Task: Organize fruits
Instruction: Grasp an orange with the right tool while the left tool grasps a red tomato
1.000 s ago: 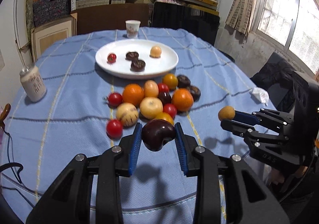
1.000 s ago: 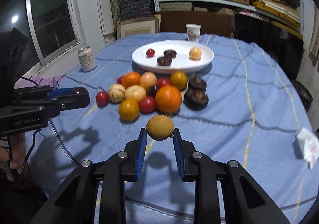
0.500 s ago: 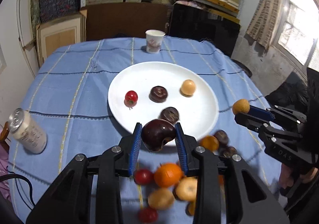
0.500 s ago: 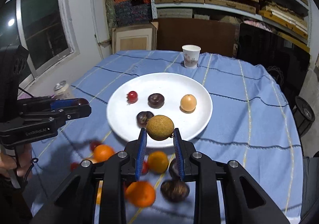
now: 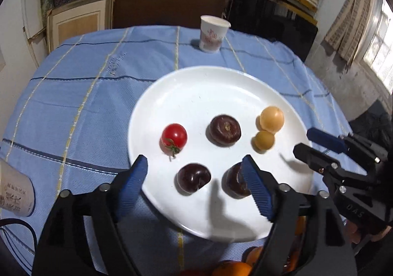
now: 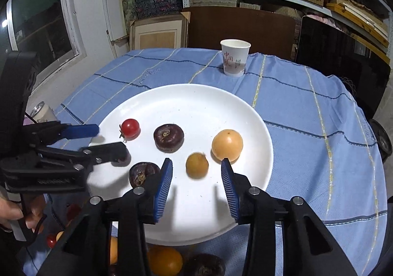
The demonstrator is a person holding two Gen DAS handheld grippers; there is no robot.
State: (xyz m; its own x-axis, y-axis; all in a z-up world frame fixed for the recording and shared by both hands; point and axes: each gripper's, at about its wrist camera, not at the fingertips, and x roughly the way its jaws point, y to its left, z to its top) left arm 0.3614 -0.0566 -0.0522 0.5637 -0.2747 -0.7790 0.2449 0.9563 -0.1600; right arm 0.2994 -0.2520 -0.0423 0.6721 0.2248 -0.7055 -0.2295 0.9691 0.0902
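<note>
A white plate (image 5: 196, 94) (image 6: 191, 101) holds a red cherry tomato (image 5: 174, 137) (image 6: 130, 128), dark fruits and two yellow fruits. My left gripper (image 5: 194, 175) is open above the plate's near edge; the dark red fruit (image 5: 193, 177) lies on the plate between its fingers. My right gripper (image 6: 195, 176) is open; the small tan fruit (image 6: 197, 165) (image 5: 264, 140) lies on the plate just ahead of it, beside a larger yellow fruit (image 6: 227, 144) (image 5: 272, 118). Each gripper shows in the other's view, the right (image 5: 316, 143) and the left (image 6: 98, 138).
A paper cup (image 5: 212, 33) (image 6: 234, 57) stands behind the plate on the blue cloth. A can (image 5: 14, 192) (image 6: 41, 111) stands at the left. Loose oranges and tomatoes (image 6: 164, 261) (image 5: 231, 269) lie in front of the plate, partly hidden by the grippers.
Both grippers moved forward over the plate and opened. The dark red fruit and the small tan fruit left the jaws and now lie on the plate.
</note>
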